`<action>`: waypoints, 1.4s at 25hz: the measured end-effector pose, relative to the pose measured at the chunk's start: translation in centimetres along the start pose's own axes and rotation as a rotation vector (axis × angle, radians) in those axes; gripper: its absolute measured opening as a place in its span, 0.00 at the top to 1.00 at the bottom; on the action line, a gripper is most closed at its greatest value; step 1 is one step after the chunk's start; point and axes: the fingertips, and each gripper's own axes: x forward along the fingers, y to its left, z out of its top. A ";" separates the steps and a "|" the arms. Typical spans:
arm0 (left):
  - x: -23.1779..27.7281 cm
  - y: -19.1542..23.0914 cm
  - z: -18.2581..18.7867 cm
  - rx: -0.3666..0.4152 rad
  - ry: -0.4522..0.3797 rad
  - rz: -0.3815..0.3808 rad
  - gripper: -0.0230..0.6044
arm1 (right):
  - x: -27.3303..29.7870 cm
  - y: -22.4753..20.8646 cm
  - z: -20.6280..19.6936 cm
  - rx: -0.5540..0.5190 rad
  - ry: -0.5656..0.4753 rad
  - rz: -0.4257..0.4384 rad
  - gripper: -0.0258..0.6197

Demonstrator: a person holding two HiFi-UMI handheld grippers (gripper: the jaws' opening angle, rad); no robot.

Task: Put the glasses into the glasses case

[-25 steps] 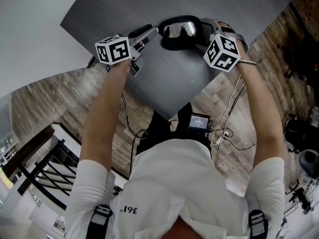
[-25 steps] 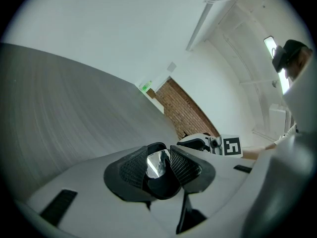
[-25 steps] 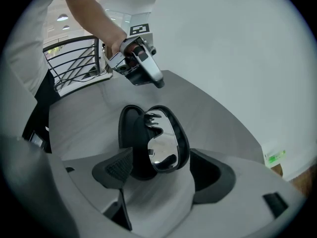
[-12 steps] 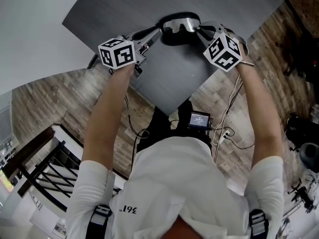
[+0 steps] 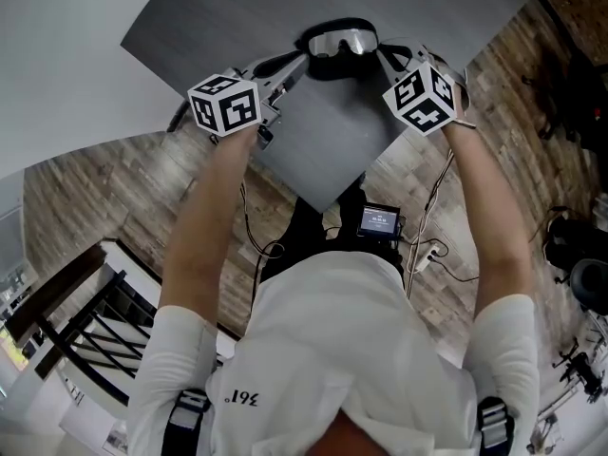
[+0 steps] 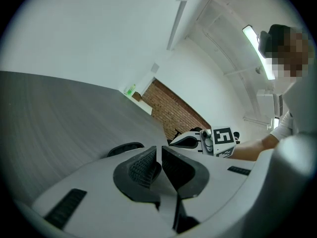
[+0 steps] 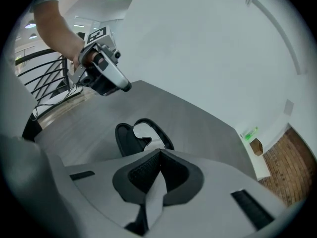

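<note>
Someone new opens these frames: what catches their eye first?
The clear-lensed glasses over the grey table, flanked by the left claw and right claw, both closed. Whether either actually pinches the glasses can't be told. Next, the person's white shirt filling the head view's lower half.

Grey table (image 5: 323,150) on wood-plank floor (image 5: 114,198); white wall (image 5: 66,46), brick wall (image 6: 173,114).

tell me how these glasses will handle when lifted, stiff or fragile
The glasses show a thick black frame around clear lenses, so they are probably fairly stiff and light. The lenses likely scratch or smudge easily. Their curved front suggests they could rock if pushed on the grey table.
</note>
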 end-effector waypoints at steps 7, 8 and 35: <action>-1.4 -3.7 1.5 0.037 -0.059 -0.039 0.89 | -2.8 -0.7 0.9 0.151 -0.040 -0.057 0.94; -1.7 -4.1 1.6 0.041 -0.067 -0.041 0.89 | -3.3 -0.8 0.9 0.166 -0.043 -0.066 0.94; -6.2 -10.5 0.8 0.047 -0.142 -0.081 0.89 | -10.8 1.5 0.8 0.355 -0.114 -0.191 0.94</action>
